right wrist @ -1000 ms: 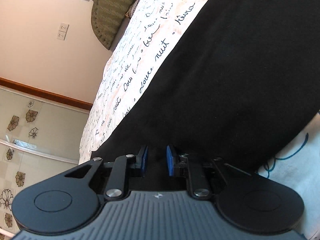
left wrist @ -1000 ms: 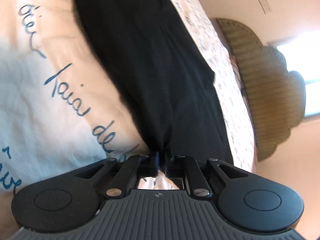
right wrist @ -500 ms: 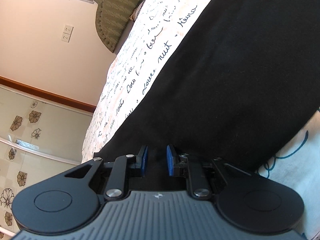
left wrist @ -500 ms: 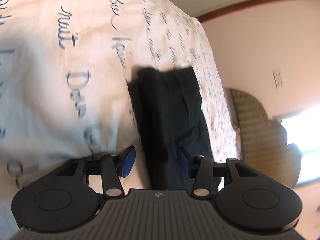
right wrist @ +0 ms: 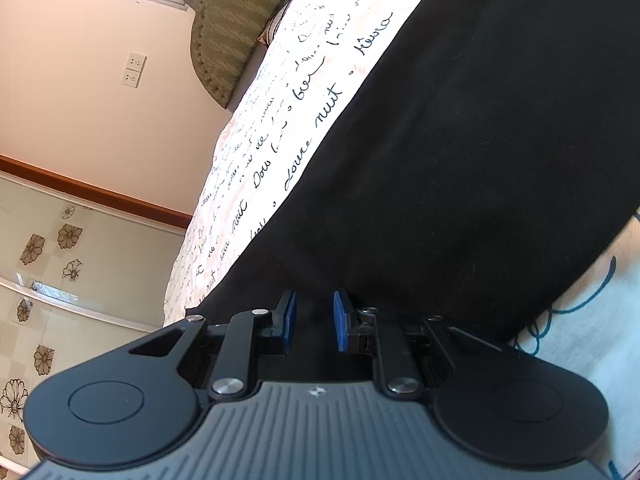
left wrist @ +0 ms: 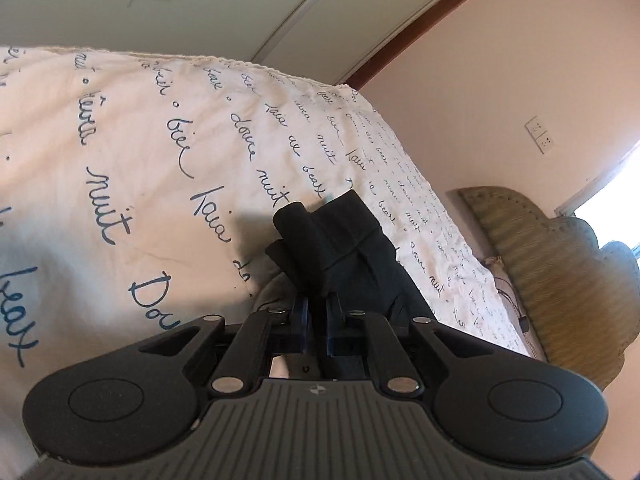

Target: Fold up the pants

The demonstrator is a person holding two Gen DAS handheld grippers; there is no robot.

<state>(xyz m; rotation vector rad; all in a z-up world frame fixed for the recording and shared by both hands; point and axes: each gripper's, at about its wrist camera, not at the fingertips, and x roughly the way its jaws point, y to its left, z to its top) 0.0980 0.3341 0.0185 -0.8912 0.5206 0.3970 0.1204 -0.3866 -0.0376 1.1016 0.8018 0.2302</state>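
Note:
Black pants (right wrist: pixel 460 160) lie spread on a white bedspread (left wrist: pixel 120 140) with blue handwriting. In the left wrist view a bunched, folded end of the pants (left wrist: pixel 344 248) rises from the bed right in front of my left gripper (left wrist: pixel 316 308). Its jaws are closing tight, and the blue pads press on that black cloth. In the right wrist view my right gripper (right wrist: pixel 314 312) rests low at the near edge of the pants. Its blue pads stand a narrow gap apart with black fabric filling the gap. Neither gripper shows in the other's view.
A padded olive headboard (left wrist: pixel 560 280) stands at the bed's end, also seen as the headboard (right wrist: pixel 236 20) in the right wrist view. A pink wall with a socket (right wrist: pixel 134 70), a bright window (left wrist: pixel 612 184) and a flower-patterned wardrobe door (right wrist: pixel 40 260) surround the bed.
My left gripper let go of the pants, opened wide, swung round and up toward the far bed edge, then closed on the bunched end. The right gripper stayed put.

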